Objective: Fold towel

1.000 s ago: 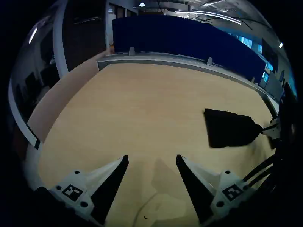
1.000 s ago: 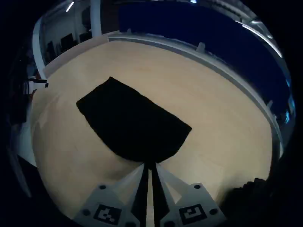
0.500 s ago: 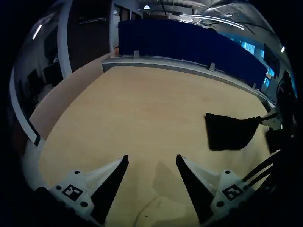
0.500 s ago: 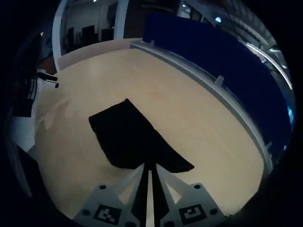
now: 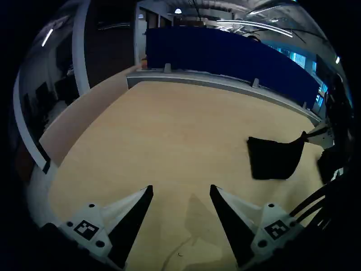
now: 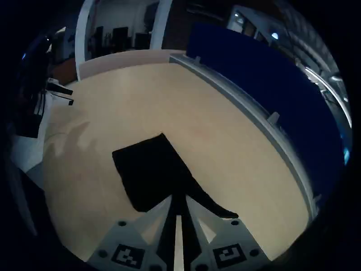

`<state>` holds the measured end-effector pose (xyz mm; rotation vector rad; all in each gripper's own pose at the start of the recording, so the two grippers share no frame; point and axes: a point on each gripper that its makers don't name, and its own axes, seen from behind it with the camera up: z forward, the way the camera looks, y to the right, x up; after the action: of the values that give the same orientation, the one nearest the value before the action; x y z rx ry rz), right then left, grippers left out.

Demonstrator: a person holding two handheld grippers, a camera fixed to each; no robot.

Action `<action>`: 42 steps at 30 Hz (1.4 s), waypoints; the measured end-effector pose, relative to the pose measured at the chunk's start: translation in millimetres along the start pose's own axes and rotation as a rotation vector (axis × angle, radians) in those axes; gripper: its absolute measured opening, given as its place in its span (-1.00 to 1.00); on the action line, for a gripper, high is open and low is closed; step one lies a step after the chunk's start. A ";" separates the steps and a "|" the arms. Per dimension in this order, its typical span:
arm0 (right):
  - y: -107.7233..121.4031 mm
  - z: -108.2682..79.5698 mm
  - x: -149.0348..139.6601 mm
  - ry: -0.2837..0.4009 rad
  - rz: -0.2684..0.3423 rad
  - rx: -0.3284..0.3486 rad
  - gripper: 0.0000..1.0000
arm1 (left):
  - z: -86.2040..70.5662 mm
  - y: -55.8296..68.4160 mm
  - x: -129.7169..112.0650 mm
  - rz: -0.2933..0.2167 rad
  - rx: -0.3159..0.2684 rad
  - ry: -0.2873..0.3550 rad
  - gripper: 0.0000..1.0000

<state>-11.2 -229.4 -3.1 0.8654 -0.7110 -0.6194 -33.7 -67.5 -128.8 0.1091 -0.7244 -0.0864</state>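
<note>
The right tool [image 6: 179, 201] pinches one corner of the towel [image 6: 149, 174], seemingly light and limp, at lower centre; the left tool [image 5: 180, 187] stands wide.

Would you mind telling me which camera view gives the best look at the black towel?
The right gripper view: the towel sits large and central on the wooden table, with the right gripper shut on its near edge. The left gripper view shows it small, far off to one side, with one corner raised.

Prob. office: blue desk partition [image 5: 225, 49], wood desktop [image 5: 171, 126], ceiling strip lights [image 5: 252, 21].
</note>
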 end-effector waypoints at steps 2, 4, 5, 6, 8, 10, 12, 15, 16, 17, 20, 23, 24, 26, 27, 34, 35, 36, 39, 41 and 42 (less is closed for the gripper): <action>-6.6 6.4 9.7 0.002 -0.036 0.016 -0.89 | -1.8 -0.6 0.1 -0.002 0.004 0.004 0.86; -16.0 14.4 20.6 0.003 -0.072 0.039 -0.89 | -3.8 -1.4 -0.2 -0.007 0.008 0.008 0.86; -21.2 18.5 25.9 0.004 -0.089 0.051 -0.89 | -4.8 -1.8 -0.4 -0.010 0.011 0.009 0.87; -27.3 23.5 31.5 0.004 -0.107 0.065 -0.89 | -5.9 -2.3 -0.6 -0.014 0.014 0.012 0.87; -39.5 33.9 39.6 -0.001 -0.134 0.089 -0.89 | -8.2 -3.0 -1.3 -0.025 0.019 0.016 0.87; -53.8 46.4 45.9 -0.008 -0.155 0.114 -0.89 | -10.2 -3.6 -2.6 -0.039 0.022 0.020 0.86; -68.9 59.8 50.2 -0.017 -0.170 0.138 -0.89 | -12.0 -4.0 -4.3 -0.055 0.024 0.024 0.87; -91.0 80.2 51.4 -0.029 -0.175 0.169 -0.89 | -13.9 -4.7 -8.2 -0.077 0.026 0.025 0.86; -97.3 86.5 50.3 -0.034 -0.172 0.178 -0.89 | -14.3 -4.8 -9.7 -0.082 0.027 0.024 0.86; -103.6 92.8 49.2 -0.039 -0.168 0.187 -0.89 | -14.8 -4.9 -11.2 -0.087 0.027 0.023 0.87; -119.2 107.4 43.5 -0.055 -0.152 0.209 -0.89 | -15.1 -3.8 -16.4 -0.095 0.023 0.019 0.86; -125.9 114.6 38.6 -0.067 -0.136 0.213 -0.88 | -14.6 -4.2 -20.2 -0.094 0.022 0.016 0.87; -127.4 116.5 37.0 -0.070 -0.130 0.213 -0.87 | -14.4 -4.5 -21.1 -0.094 0.023 0.015 0.87; -128.0 116.9 34.9 -0.074 -0.122 0.213 -0.84 | -14.2 -4.7 -21.5 -0.094 0.020 0.013 0.87; -128.2 116.9 33.9 -0.075 -0.117 0.213 -0.82 | -14.1 -4.9 -21.5 -0.095 0.018 0.013 0.87; -124.6 113.5 36.0 -0.063 -0.079 0.206 -0.36 | -12.0 -6.7 -18.0 -0.095 0.012 0.015 0.86; -123.9 112.9 36.9 -0.059 -0.074 0.205 -0.24 | -11.7 -7.1 -17.5 -0.094 0.012 0.016 0.86; -123.2 112.1 37.8 -0.056 -0.068 0.203 -0.10 | -11.5 -7.6 -17.0 -0.092 0.012 0.016 0.86; -122.0 108.9 40.1 -0.048 -0.051 0.202 0.19 | -10.8 -8.3 -15.4 -0.090 0.010 0.017 0.86; -120.2 107.1 40.2 -0.046 -0.043 0.195 0.25 | -10.0 -8.4 -15.0 -0.090 0.008 0.017 0.86; -119.4 106.2 40.1 -0.045 -0.038 0.192 0.26 | -9.6 -8.5 -14.7 -0.090 0.008 0.017 0.86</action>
<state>-91.3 -367.6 -43.1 1.0471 -0.8056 -0.6133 -38.7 -73.4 -146.7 0.1500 -0.7030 -0.1687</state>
